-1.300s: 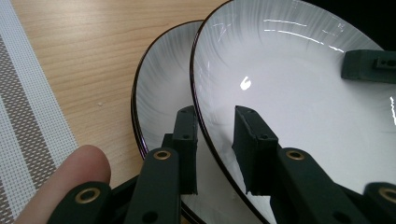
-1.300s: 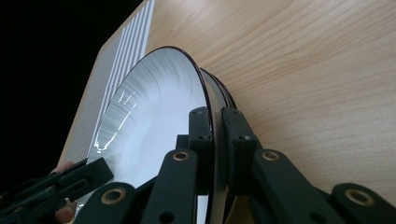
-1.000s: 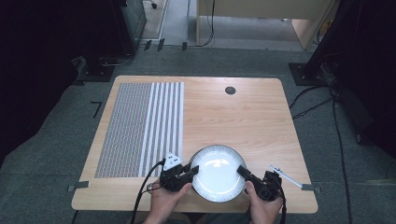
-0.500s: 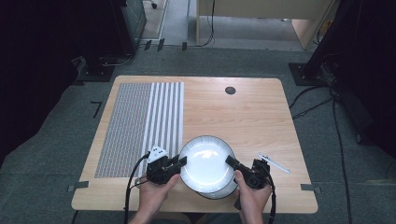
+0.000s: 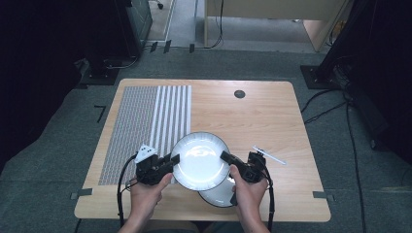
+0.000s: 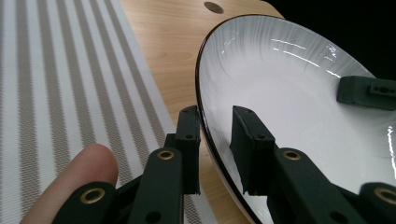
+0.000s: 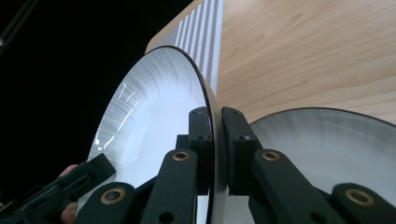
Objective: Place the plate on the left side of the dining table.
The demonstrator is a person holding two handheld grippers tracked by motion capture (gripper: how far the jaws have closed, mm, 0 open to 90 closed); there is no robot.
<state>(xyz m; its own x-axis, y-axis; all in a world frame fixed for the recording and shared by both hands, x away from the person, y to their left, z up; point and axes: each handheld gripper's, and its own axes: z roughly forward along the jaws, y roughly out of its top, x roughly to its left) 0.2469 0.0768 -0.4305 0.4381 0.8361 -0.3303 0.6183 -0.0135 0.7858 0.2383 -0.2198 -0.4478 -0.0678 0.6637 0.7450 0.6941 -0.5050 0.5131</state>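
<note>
Plate (image 5: 199, 160) — lifted off a second plate (image 5: 219, 193) at the desk's near edge.
Left gripper (image 5: 170, 159) and right gripper (image 5: 229, 158) each clamp opposite rims. Glazed, stiff, likely slippery and breakable — best held at the rim, both sides. Wooden desk (image 5: 262, 116), striped mat (image 5: 145, 121) toward its left edge; grey carpet, dark room around.

The plate (image 5: 200, 160) is white, shiny and smooth, with a thin dark rim. The table (image 5: 252, 116) is pale wood. The striped mat (image 5: 145, 121) looks woven. The claws (image 6: 219, 154) are dull black plastic.
</note>
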